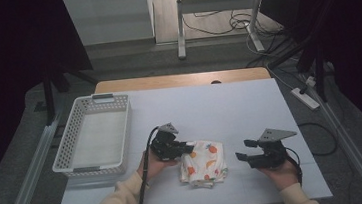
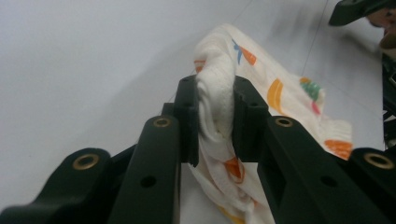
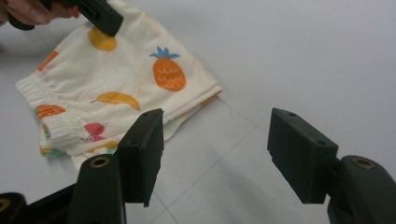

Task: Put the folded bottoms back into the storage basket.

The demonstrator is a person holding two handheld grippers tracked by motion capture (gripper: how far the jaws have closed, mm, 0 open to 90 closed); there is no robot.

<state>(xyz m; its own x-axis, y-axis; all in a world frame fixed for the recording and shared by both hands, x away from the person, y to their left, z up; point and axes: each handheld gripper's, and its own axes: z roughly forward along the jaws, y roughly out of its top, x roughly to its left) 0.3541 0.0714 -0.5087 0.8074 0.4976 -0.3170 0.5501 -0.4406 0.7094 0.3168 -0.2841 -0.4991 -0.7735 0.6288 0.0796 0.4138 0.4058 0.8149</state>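
**One-sided pinch on the cloth: watch for a slip or an unfolding**

The surface (image 1: 229, 102) carries two things: a white basket (image 1: 93, 135) along its left edge, and the folded cloth (image 1: 202, 164) close to the near edge, about midway along it. The basket looks empty, so it is a likely place for the cloth to go, though that is my guess.

Your biggest risk is the fold coming apart. The cloth lies as a loose bundle of several layers, and you hold it at its left edge alone. Lift from there and the free layers on the right may drop open and drag across the surface, so that the bundle reaches the basket as a heap.

Next is the grip itself. Your left claw (image 2: 215, 112) is clamped on a bunched ridge of the cloth, pads pressing both sides of it. In the left gripper view the ridge bulges above the pads, so you may have caught the top layers and not the bottom ones; a quick pull could leave part of the bundle behind or let the fabric slide out.

Your right claw (image 3: 215, 154) stands open with nothing between its pads, just off the cloth's right edge, above bare surface. If it comes in low, it may push the edge and ruck the fold rather than catch it.

The smallest risk is the basket's near rim: a hanging corner could snag there.
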